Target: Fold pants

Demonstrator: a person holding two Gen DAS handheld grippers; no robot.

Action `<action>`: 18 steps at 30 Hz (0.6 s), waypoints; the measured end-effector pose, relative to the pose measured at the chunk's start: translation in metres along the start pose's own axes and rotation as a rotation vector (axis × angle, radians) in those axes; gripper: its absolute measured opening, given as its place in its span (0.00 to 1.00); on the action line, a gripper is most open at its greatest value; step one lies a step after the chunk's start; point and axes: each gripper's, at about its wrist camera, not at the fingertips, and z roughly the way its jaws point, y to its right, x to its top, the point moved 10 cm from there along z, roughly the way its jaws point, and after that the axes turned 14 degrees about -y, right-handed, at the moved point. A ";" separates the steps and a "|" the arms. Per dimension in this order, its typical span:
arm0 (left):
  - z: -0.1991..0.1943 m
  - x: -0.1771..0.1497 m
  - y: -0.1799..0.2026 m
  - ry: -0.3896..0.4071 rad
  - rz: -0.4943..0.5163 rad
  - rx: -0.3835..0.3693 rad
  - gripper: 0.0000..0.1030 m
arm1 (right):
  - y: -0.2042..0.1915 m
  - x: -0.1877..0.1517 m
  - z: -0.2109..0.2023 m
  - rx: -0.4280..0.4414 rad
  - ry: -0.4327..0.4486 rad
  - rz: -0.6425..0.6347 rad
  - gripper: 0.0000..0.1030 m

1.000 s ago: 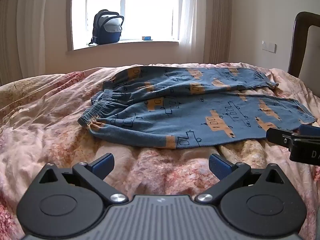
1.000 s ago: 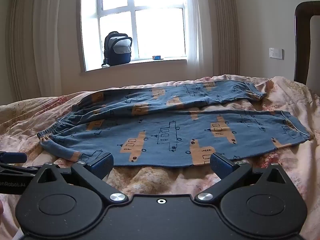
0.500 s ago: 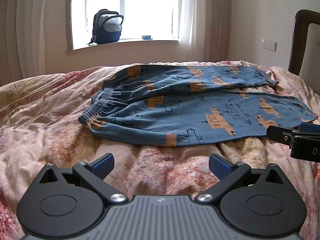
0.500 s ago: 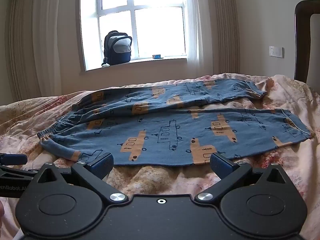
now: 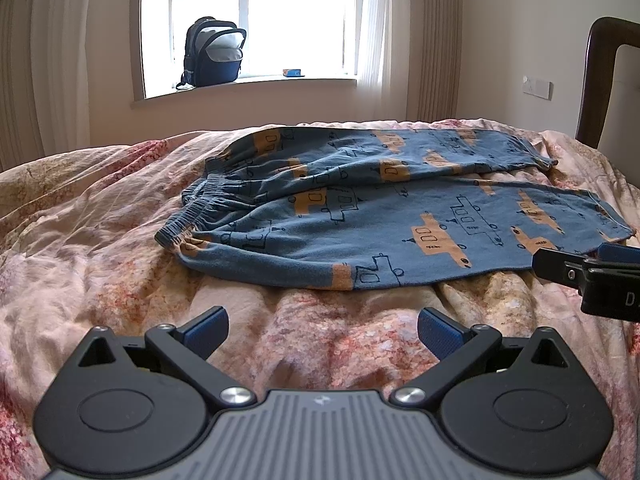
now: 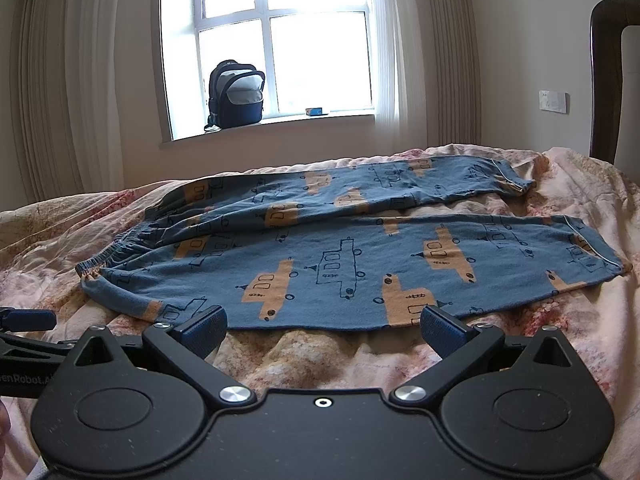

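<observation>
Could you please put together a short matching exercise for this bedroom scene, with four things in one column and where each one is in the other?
Things:
1. pants
2. backpack
3. small blue box
4. wall switch plate

Places:
A. on the wall right of the curtain
B. spread flat on the floral bedspread
C. standing at the left end of the windowsill
D. lying on the windowsill, right of the backpack

Pairs: 1-B, 2-C, 3-D, 4-A
</observation>
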 end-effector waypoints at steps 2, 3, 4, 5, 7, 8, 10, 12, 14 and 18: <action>0.000 0.000 0.000 -0.001 0.000 0.000 1.00 | 0.000 0.000 0.000 -0.001 0.000 0.000 1.00; 0.000 0.000 -0.001 -0.001 -0.001 0.000 1.00 | 0.000 0.000 0.000 0.000 0.000 0.002 1.00; 0.000 -0.001 -0.001 -0.002 -0.001 0.001 1.00 | 0.000 0.000 0.000 0.000 -0.001 0.001 1.00; 0.000 -0.001 0.000 -0.003 -0.001 0.001 1.00 | -0.001 0.000 0.000 0.000 -0.001 0.001 1.00; 0.001 -0.001 -0.001 -0.006 -0.001 0.002 1.00 | 0.000 0.000 0.001 -0.001 -0.001 0.001 1.00; 0.001 -0.001 -0.001 -0.006 -0.001 0.002 1.00 | 0.000 0.000 0.001 0.000 -0.001 0.002 1.00; 0.001 -0.001 0.000 -0.007 0.000 0.002 1.00 | 0.000 0.000 0.001 0.000 -0.002 0.002 1.00; 0.001 -0.002 0.000 -0.007 0.000 0.003 1.00 | 0.000 0.000 0.001 0.000 -0.002 0.002 1.00; 0.001 -0.002 0.000 -0.008 0.002 0.003 1.00 | 0.000 0.000 0.001 0.000 -0.002 0.002 1.00; 0.001 -0.004 0.000 -0.014 0.003 0.005 1.00 | 0.000 0.000 0.001 0.000 -0.003 0.002 1.00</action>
